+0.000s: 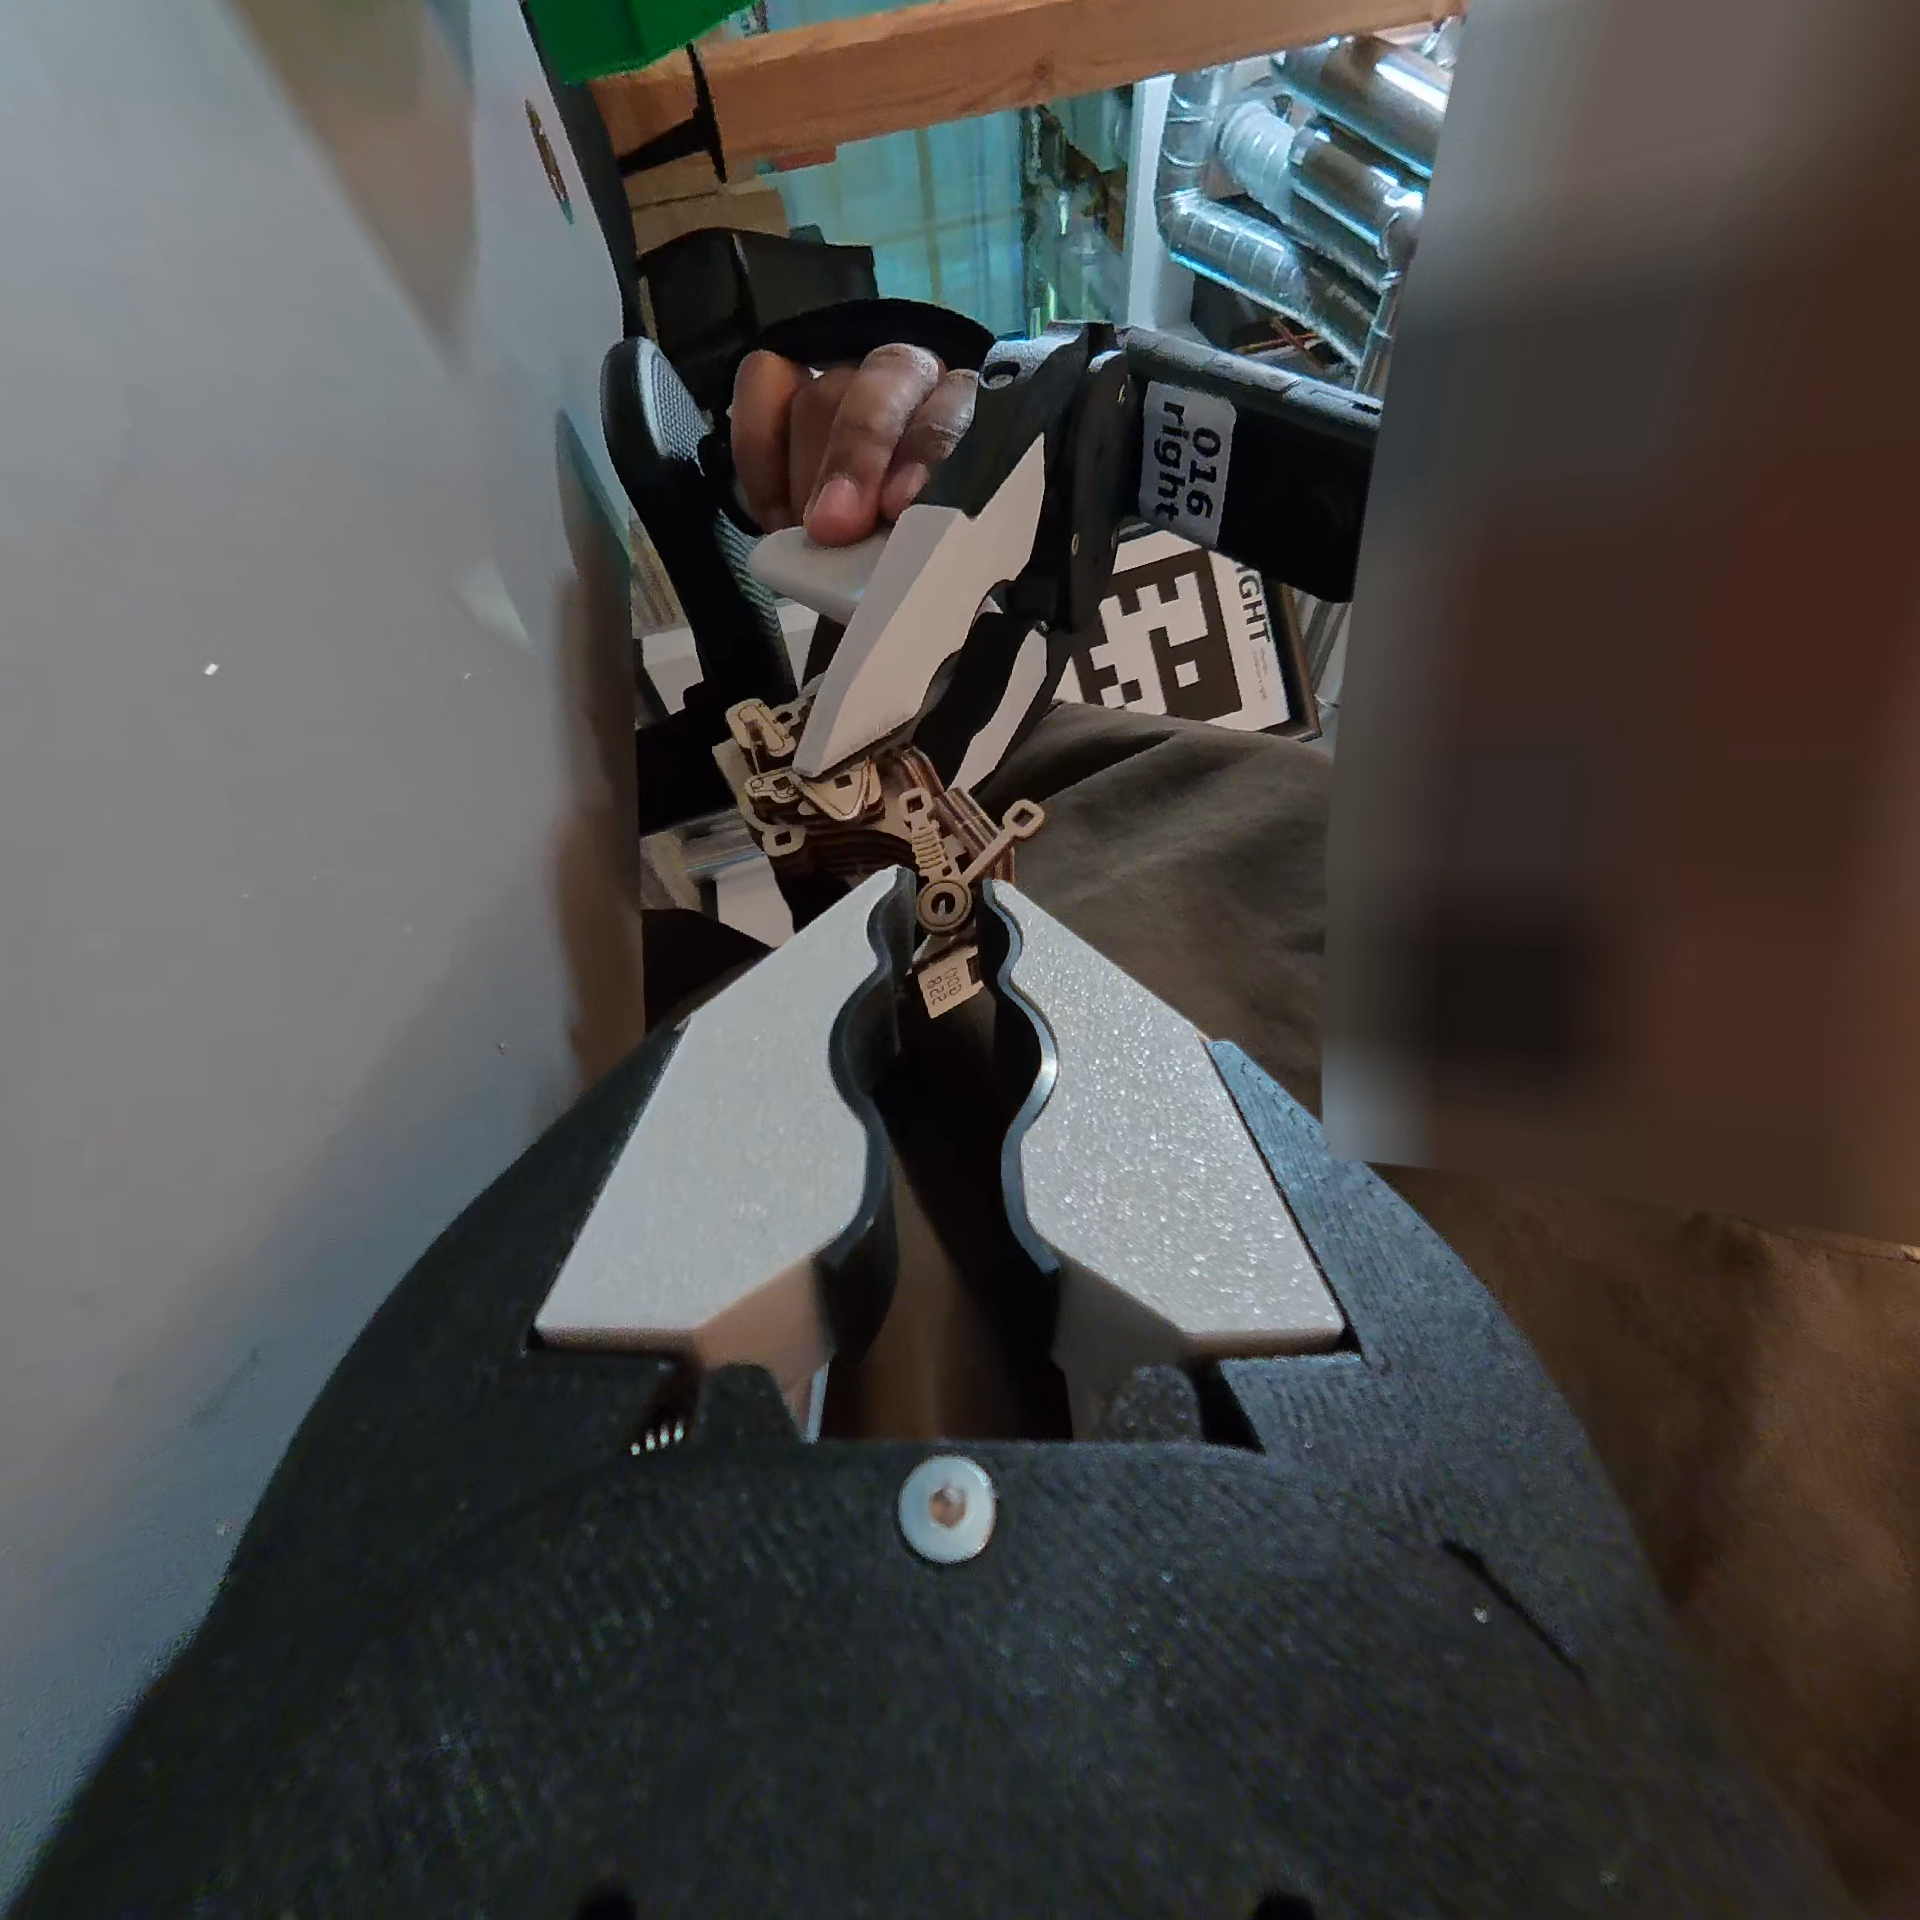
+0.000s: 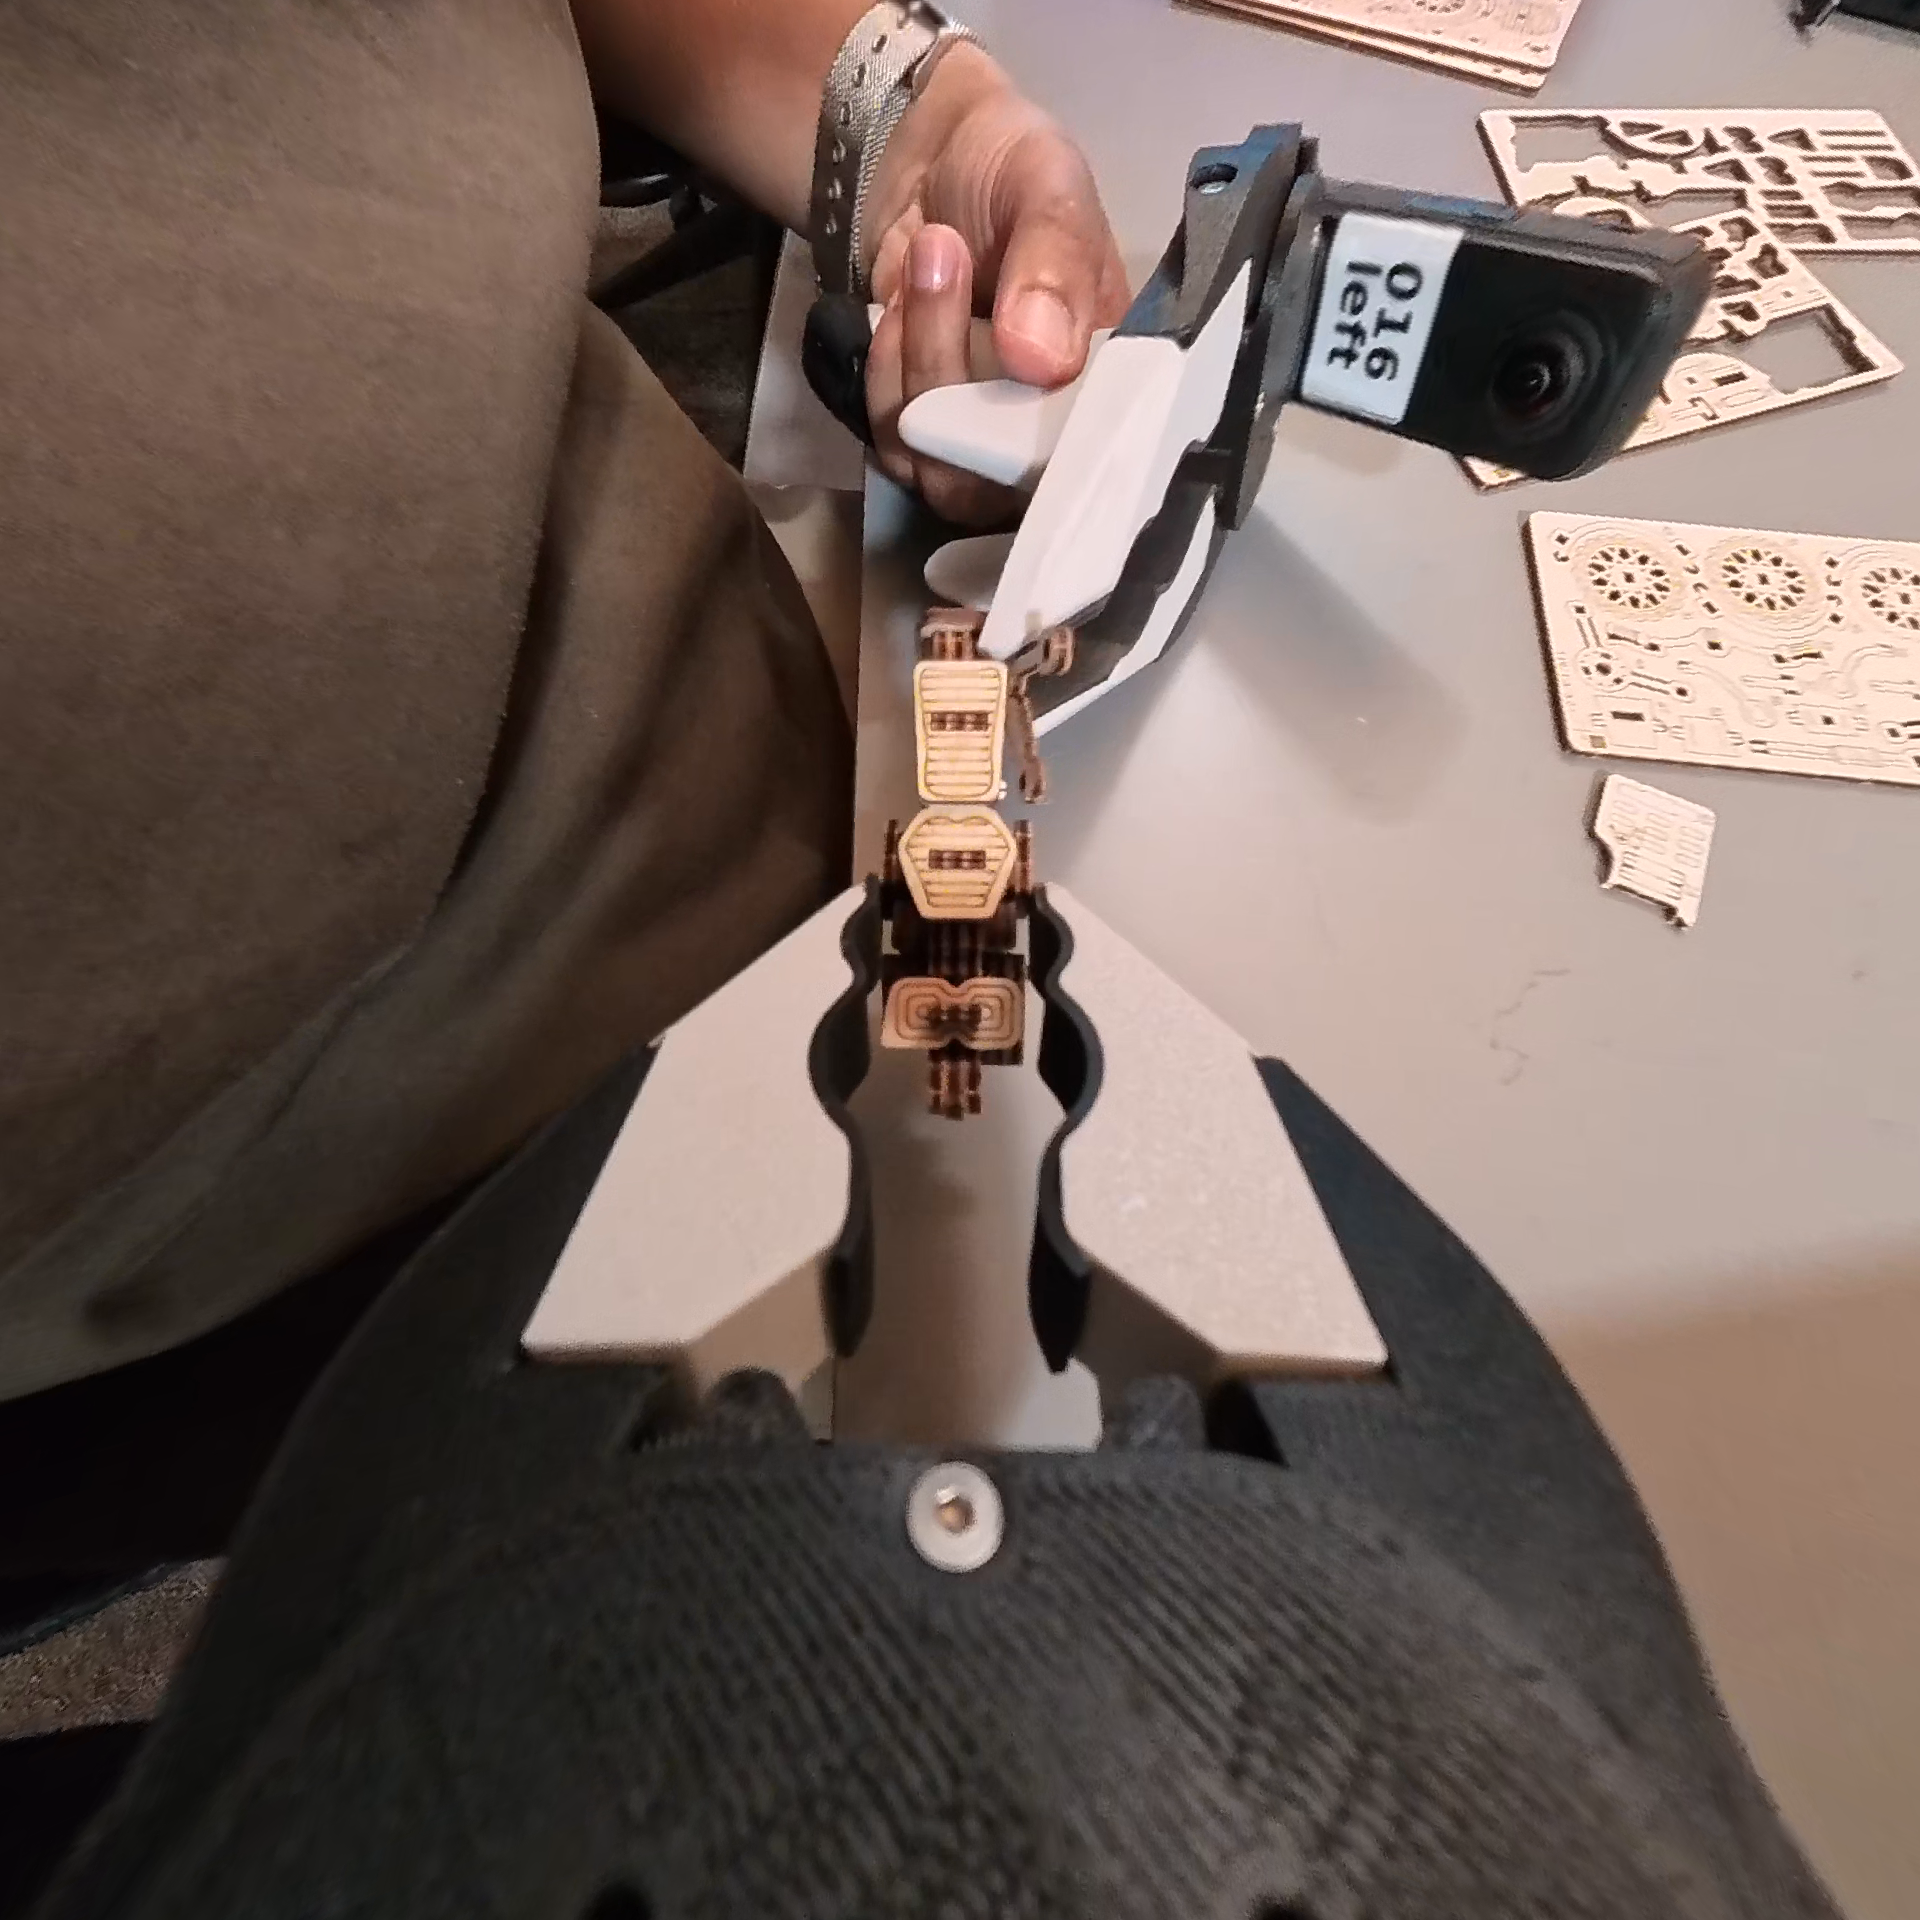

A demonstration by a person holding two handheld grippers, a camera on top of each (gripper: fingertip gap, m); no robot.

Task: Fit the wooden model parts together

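A small layered wooden model (image 2: 961, 883) is held in mid-air beside the grey table (image 2: 1299, 935), pinched by the right gripper (image 2: 951, 914) at its near end and the left gripper (image 2: 1039, 665) at its thin far link, which could be snapped by twisting.

grey table (image 2: 1299, 935) | olive garment (image 2: 312, 623) | silver ducting (image 1: 1309, 187) | wooden beam (image 1: 987, 73)

Wooden model (image 1: 883, 821) being pinched at its near end by the left gripper (image 1: 943, 904), its far end being clamped by the right gripper (image 1: 831, 764), that gripper's handle being held by a hand (image 1: 852, 436)
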